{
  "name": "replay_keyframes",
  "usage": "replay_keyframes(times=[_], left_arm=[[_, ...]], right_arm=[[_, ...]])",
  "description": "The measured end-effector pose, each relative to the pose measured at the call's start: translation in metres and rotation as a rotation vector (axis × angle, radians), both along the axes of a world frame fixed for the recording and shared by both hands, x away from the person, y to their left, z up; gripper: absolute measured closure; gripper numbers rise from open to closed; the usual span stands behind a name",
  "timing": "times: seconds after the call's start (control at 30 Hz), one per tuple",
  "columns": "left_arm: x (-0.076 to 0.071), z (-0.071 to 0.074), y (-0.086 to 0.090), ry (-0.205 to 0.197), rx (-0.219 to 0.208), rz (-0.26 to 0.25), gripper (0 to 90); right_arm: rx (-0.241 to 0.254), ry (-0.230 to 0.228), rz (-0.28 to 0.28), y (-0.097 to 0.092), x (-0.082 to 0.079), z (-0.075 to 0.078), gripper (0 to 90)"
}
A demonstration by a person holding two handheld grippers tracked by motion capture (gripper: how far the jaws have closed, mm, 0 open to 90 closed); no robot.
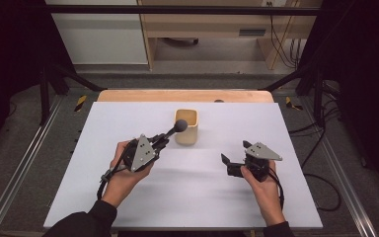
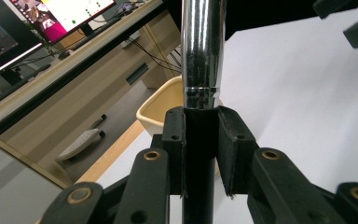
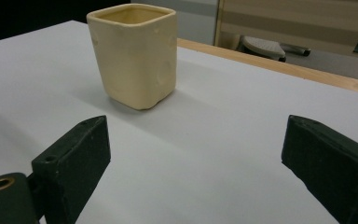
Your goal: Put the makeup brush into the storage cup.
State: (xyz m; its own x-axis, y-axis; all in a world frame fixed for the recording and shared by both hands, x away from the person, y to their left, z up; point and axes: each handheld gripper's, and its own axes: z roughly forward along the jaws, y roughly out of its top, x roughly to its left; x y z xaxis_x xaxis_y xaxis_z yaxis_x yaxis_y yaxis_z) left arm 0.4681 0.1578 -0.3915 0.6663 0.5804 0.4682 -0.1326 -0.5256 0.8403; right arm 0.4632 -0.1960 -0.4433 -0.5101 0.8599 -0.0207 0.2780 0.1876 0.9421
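Left claw [image 1: 162, 142] clamped on rod [image 1: 172, 131], right claw [image 1: 237, 159] apart; I'd lower the rod plumb over cup [image 1: 186, 126].

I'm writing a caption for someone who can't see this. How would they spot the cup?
Start from the white table top with a wooden strip along its far edge. Near the middle of the far half stands the cream cup, upright and open-topped, ahead of the left gripper. Squarish with rounded corners, it is the only pale thing among black tools.
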Motion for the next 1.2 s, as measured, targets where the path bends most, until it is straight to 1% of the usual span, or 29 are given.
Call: replay_keyframes(times=[0.03, 0.1, 0.2, 0.23, 0.27, 0.33, 0.37, 0.47, 0.63, 0.7, 0.77, 0.83, 0.87, 0.93, 0.97, 1.0, 1.07, 1.1, 1.13, 1.2], left_arm=[[0.000, 0.000, 0.000, 0.000, 0.000, 0.000, 74.2], [0.001, 0.003, 0.000, 0.008, -0.041, 0.020, 74.2], [0.002, 0.006, 0.001, 0.015, -0.087, 0.050, 74.2], [0.002, 0.006, 0.001, 0.015, -0.087, 0.050, 74.2], [0.003, 0.008, 0.001, 0.016, -0.110, 0.068, 74.2], [0.004, 0.009, 0.001, 0.011, -0.117, 0.078, 74.2], [0.004, 0.011, -0.001, 0.009, -0.131, 0.089, 74.2], [0.005, 0.015, -0.004, 0.006, -0.163, 0.116, 74.2], [0.008, 0.020, -0.008, 0.016, -0.226, 0.152, 74.2], [0.010, 0.021, -0.010, 0.025, -0.254, 0.162, 74.2], [0.012, 0.023, -0.011, 0.031, -0.280, 0.173, 74.2], [0.014, 0.024, -0.013, 0.030, -0.288, 0.178, 74.2], [0.014, 0.024, -0.013, 0.030, -0.288, 0.178, 74.2], [0.017, 0.025, -0.015, 0.030, -0.300, 0.183, 74.2], [0.017, 0.025, -0.015, 0.030, -0.300, 0.183, 74.2], [0.018, 0.026, -0.017, 0.028, -0.306, 0.187, 74.2], [0.019, 0.027, -0.019, 0.023, -0.310, 0.188, 74.2], [0.020, 0.028, -0.020, 0.027, -0.309, 0.188, 74.2], [0.020, 0.029, -0.021, 0.029, -0.319, 0.190, 74.2], [0.022, 0.031, -0.023, 0.029, -0.329, 0.190, 74.1]], right_arm=[[0.000, 0.000, 0.000, 0.000, 0.000, 0.000, 8.2], [0.003, 0.001, 0.002, 0.000, -0.001, -0.004, 8.3], [0.005, -0.005, 0.000, -0.002, -0.002, -0.008, 7.7], [0.000, -0.011, -0.003, -0.003, -0.002, -0.009, 7.6], [-0.008, -0.020, -0.004, -0.003, -0.002, -0.009, 7.4], [-0.004, -0.025, -0.006, -0.004, -0.003, -0.009, 7.3], [0.004, -0.044, -0.005, -0.005, -0.004, -0.010, 7.3], [0.015, -0.055, -0.010, -0.007, -0.006, -0.012, 7.3], [0.023, -0.055, 0.000, -0.010, -0.009, -0.015, 6.5], [0.015, -0.055, 0.005, -0.010, -0.010, -0.017, 6.2], [-0.001, -0.069, 0.007, -0.010, -0.010, -0.019, 6.5], [-0.016, -0.084, 0.010, -0.010, -0.011, -0.019, 6.6], [-0.016, -0.084, 0.010, -0.010, -0.011, -0.019, 6.6], [-0.013, -0.104, 0.005, -0.011, -0.013, -0.019, 7.0], [-0.013, -0.104, 0.005, -0.011, -0.013, -0.019, 7.0], [-0.001, -0.117, 0.001, -0.013, -0.015, -0.019, 7.3], [0.017, -0.129, 0.004, -0.016, -0.017, -0.018, 7.0], [0.022, -0.133, 0.002, -0.017, -0.018, -0.018, 6.9], [0.033, -0.141, 0.001, -0.019, -0.019, -0.018, 6.8], [0.034, -0.145, 0.002, -0.022, -0.022, -0.018, 6.7]])
